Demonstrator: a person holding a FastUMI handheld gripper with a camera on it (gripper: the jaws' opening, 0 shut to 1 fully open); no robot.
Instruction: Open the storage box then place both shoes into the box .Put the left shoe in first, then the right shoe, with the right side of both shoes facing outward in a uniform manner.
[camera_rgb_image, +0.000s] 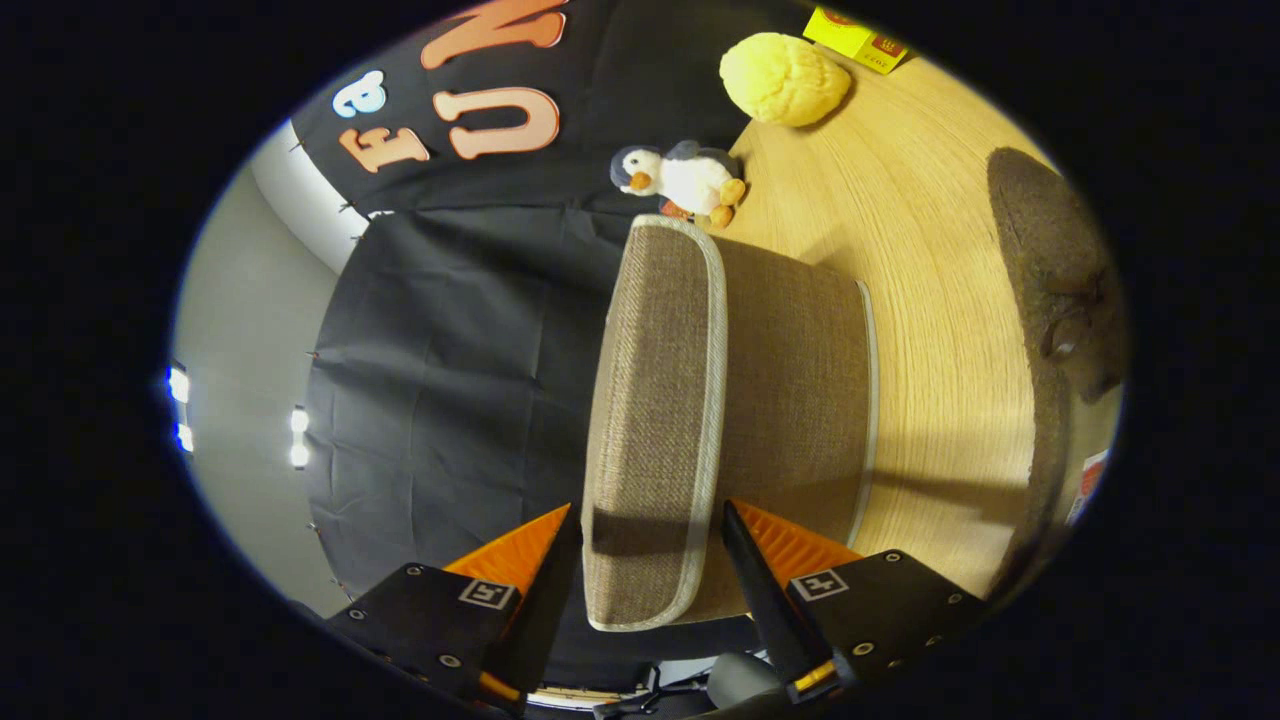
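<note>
The storage box (790, 400) is a brown woven-fabric cube with pale piping, standing on the wooden table (940, 260); its lid (655, 420) is a flat padded panel edged in the same piping, and it looks to be swung up off the box, hinged along one side, though the camera is rolled and the angle is hard to read; the near end of the lid sits between the two fingers of the gripper (650, 560), which are spread apart on either side of it, and whether either finger touches the lid I cannot tell; judged by its cloth skin, the box should be light and a little soft, the lid stiff enough to hold its shape but apt to flop, so the piped rim of the lid is the sensible place to pinch; a dark brown shoe (1060, 290) lies on the table well beyond the box; a toy penguin (685, 178) and a yellow sponge-like ball (785, 78) sit past the box's far end, near a yellow carton (860, 38).
</note>
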